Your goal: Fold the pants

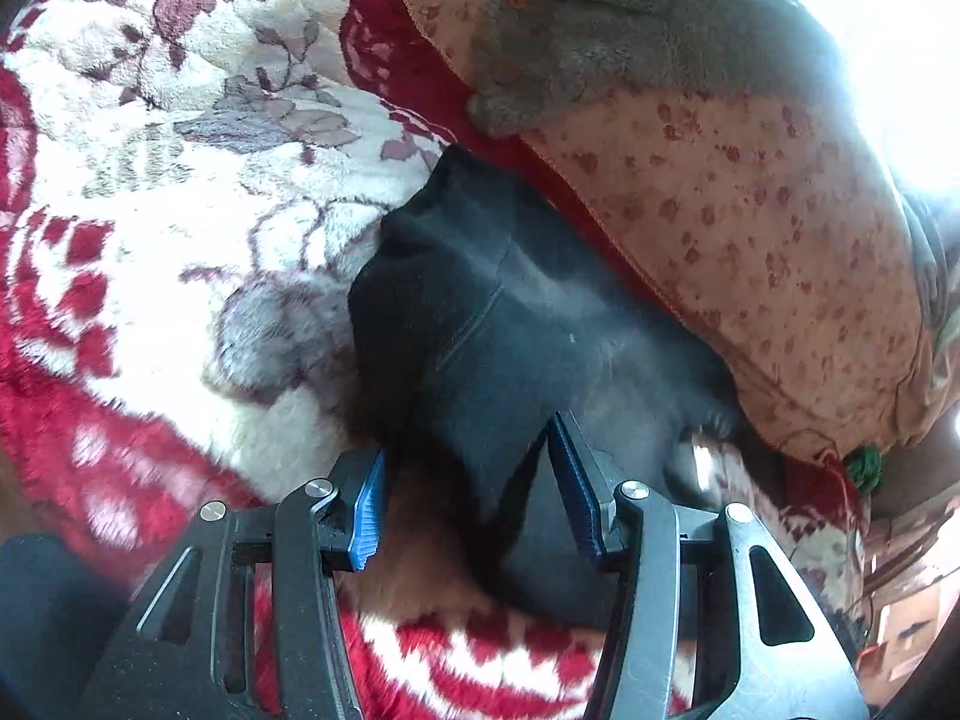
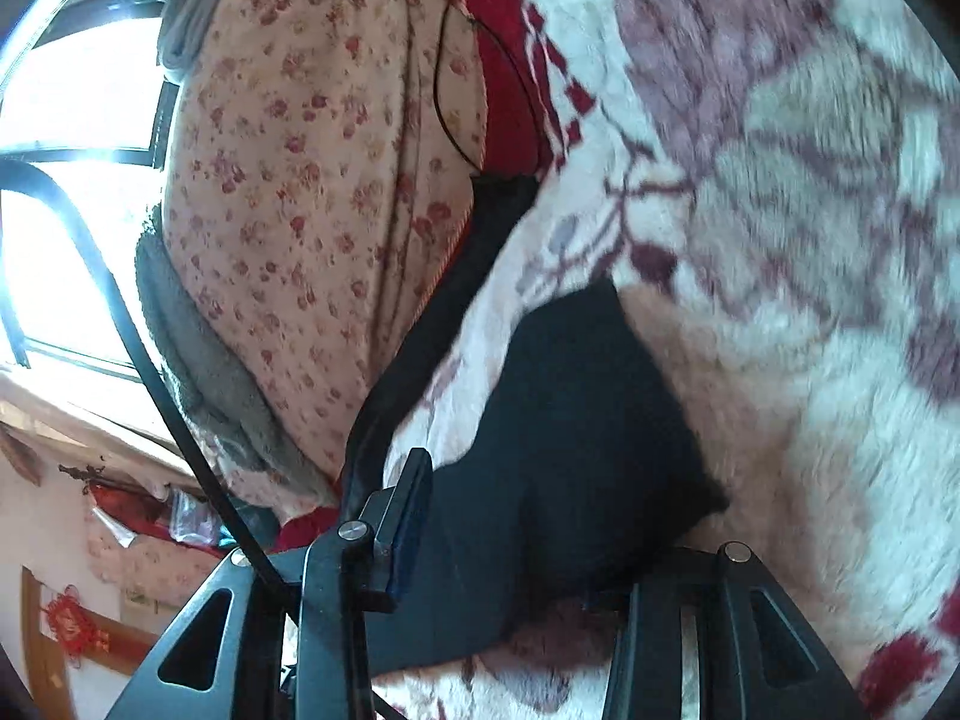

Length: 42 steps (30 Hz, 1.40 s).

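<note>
Across a plush red-and-cream floral blanket [image 1: 180, 192] lies the pair of dark navy fabric pants [image 1: 480, 312], bunched into a thick fold beside a cream pillow with small red flowers [image 1: 750, 228].

From the left wrist camera, the left tool [image 1: 468, 492] stands spread, its two blue-padded fingers [image 1: 367, 510] clearly apart. A hanging fold of the pants drops between them and lies against the right-hand pad, while the left-hand pad stands clear of the cloth. Only this view shows a grey fleecy towel [image 1: 600, 30] draped over the far end of the pillow, and a small green tuft [image 1: 863, 462] at the pillow's near corner.

From the right wrist camera, the right tool [image 2: 540, 546] has the pants draped over it. Its left finger [image 2: 408, 516] stands free of the cloth edge; its right finger is hidden under the dark fabric, so I cannot tell whether the pads press on the pants. Only this view shows a bright window [image 2: 66, 192] at the far left, a black cable [image 2: 150, 372] running up from the tool, and a red paper ornament [image 2: 71, 624] on a wall.
</note>
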### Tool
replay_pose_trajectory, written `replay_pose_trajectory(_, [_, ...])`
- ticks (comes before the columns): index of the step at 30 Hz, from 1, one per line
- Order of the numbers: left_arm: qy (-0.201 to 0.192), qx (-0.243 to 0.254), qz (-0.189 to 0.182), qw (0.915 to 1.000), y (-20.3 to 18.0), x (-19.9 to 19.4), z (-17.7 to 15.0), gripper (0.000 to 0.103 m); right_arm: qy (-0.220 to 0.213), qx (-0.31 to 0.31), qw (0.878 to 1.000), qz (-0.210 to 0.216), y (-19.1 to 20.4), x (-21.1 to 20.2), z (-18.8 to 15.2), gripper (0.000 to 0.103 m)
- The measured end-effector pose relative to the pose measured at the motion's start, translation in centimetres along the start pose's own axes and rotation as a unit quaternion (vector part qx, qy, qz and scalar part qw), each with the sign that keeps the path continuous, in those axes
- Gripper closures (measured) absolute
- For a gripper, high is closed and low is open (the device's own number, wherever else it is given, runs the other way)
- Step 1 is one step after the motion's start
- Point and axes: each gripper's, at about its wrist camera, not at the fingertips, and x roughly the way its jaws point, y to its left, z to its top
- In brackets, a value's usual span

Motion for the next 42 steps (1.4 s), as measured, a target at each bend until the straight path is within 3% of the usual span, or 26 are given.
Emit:
replay_pose_trajectory(2, [0.000,-0.016,-0.004,0.9999,0.0,0.6,0.7,0.054,-0.008,-0.019,1.000,-0.015,0.4,-0.1,0.4,0.065])
replay_pose_trajectory(5, [-0.010,-0.014,0.011,0.9998,-0.4,0.6,1.3,0.054,-0.009,-0.055,0.998,-0.040,1.1,0.1,0.7,0.076])
replay_pose_trajectory(8, [-0.069,0.018,0.052,0.9961,-1.6,-1.4,1.2,0.055,-0.020,-0.117,0.989,-0.087,2.4,-0.4,0.3,0.081])
replay_pose_trajectory(11, [-0.142,0.067,0.098,0.9827,-2.7,-4.2,0.3,0.055,-0.032,-0.184,0.970,-0.154,3.9,-1.0,-0.3,0.081])
replay_pose_trajectory(13, [-0.127,0.092,0.129,0.9792,-2.6,-3.7,-0.1,0.055,-0.027,-0.203,0.957,-0.204,3.5,-0.8,-0.3,0.081])
replay_pose_trajectory(16, [-0.076,0.087,0.164,0.9797,-0.8,-1.4,-0.5,0.055,0.007,-0.187,0.955,-0.231,1.2,0.4,-0.1,0.081])
replay_pose_trajectory(18, [-0.058,0.069,0.163,0.9825,0.2,-0.9,-0.6,0.055,-0.002,-0.190,0.956,-0.224,0.9,0.2,-0.1,0.082])
replay_pose_trajectory(20, [-0.064,0.068,0.162,0.9824,0.6,-1.5,-0.7,0.055,-0.003,-0.207,0.949,-0.239,1.4,-0.1,-0.1,0.081])
replay_pose_trajectory(23, [-0.079,0.092,0.188,0.9746,0.1,-2.4,-0.8,0.055,-0.018,-0.219,0.940,-0.263,2.0,-1.1,0.1,0.081])
replay_pose_trajectory(27, [-0.089,0.109,0.194,0.9708,-1.0,-4.4,-1.1,0.055,-0.046,-0.216,0.939,-0.262,2.8,-3.4,0.4,0.081])
replay_pose_trajectory(31, [-0.099,0.131,0.177,0.9703,-3.0,-5.8,-1.3,0.055,-0.057,-0.208,0.951,-0.222,4.2,-4.6,0.9,0.080])
replay_pose_trajectory(38, [-0.047,0.163,0.121,0.9779,-7.5,-3.1,-1.8,0.055,-0.019,-0.233,0.962,-0.140,7.2,-1.3,-0.2,0.071])
replay_pose_trajectory(42, [-0.002,0.164,0.084,0.9829,-9.4,-0.5,-2.2,0.055,0.006,-0.229,0.966,-0.119,8.0,1.5,-0.6,0.066])
